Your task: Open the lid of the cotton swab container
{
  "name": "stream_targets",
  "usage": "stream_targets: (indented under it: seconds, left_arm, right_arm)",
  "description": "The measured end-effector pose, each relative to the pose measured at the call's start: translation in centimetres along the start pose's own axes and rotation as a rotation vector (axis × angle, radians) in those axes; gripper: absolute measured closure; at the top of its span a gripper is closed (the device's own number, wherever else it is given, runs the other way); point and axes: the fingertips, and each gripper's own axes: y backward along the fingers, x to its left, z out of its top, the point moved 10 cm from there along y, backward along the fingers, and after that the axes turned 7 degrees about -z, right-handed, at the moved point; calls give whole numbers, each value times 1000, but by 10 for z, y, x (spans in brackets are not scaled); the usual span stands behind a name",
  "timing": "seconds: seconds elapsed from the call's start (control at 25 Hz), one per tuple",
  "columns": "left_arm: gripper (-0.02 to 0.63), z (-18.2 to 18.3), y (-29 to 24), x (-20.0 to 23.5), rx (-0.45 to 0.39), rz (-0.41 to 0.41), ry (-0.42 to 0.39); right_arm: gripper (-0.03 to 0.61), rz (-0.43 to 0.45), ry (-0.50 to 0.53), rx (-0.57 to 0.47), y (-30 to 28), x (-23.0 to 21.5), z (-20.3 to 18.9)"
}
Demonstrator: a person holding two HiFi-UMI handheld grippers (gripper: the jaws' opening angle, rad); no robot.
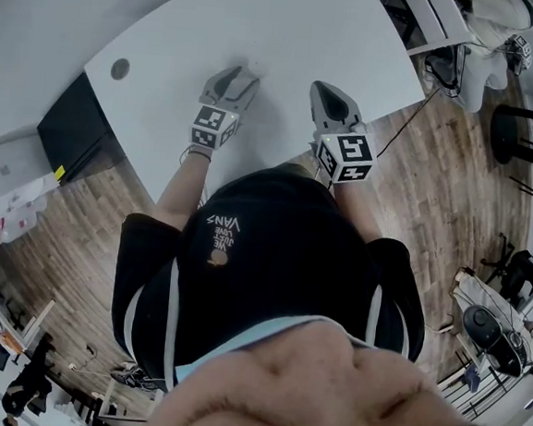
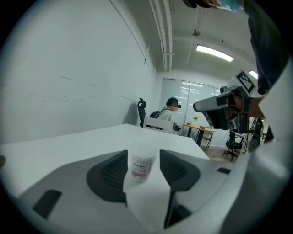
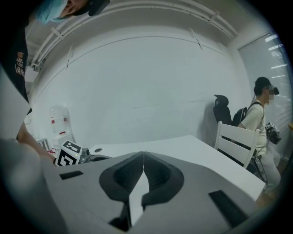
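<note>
The cotton swab container (image 2: 143, 167), a small clear tub with a pink-and-white label and its lid on, stands upright on the white table (image 2: 68, 146). In the left gripper view it sits between the jaws of my left gripper (image 2: 143, 156), which is open, with a gap on each side of the tub. My right gripper (image 3: 143, 157) is shut with nothing in it and hovers to the right of the left one (image 1: 229, 91). In the head view the right gripper (image 1: 336, 107) is over the table's near part; the tub is too small to make out there.
The table (image 1: 292, 24) has a round cable hole (image 1: 120, 68) at its left end and a wall behind it. A white chair (image 3: 236, 146) and a seated person (image 2: 168, 109) are past its far end. A black cabinet (image 1: 74, 130) stands on the wood floor.
</note>
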Motion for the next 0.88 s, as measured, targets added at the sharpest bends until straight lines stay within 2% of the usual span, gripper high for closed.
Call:
stream_targets:
  seconds: [0.08, 0.2, 0.6, 0.88]
  left_arm:
    - [385, -3, -3, 0, 13, 2, -8]
    - [357, -7, -10, 2, 38, 5, -21]
    - [341, -24, -38, 4, 148, 13, -26]
    - [337, -19, -49, 1, 224, 51, -53]
  right_arm:
    - [566, 4, 2, 3, -1, -1, -1]
    - [566, 9, 6, 8, -4, -5, -1]
    - [565, 35, 25, 28, -14, -20, -2]
    - [566, 63, 34, 36, -22, -28, -3]
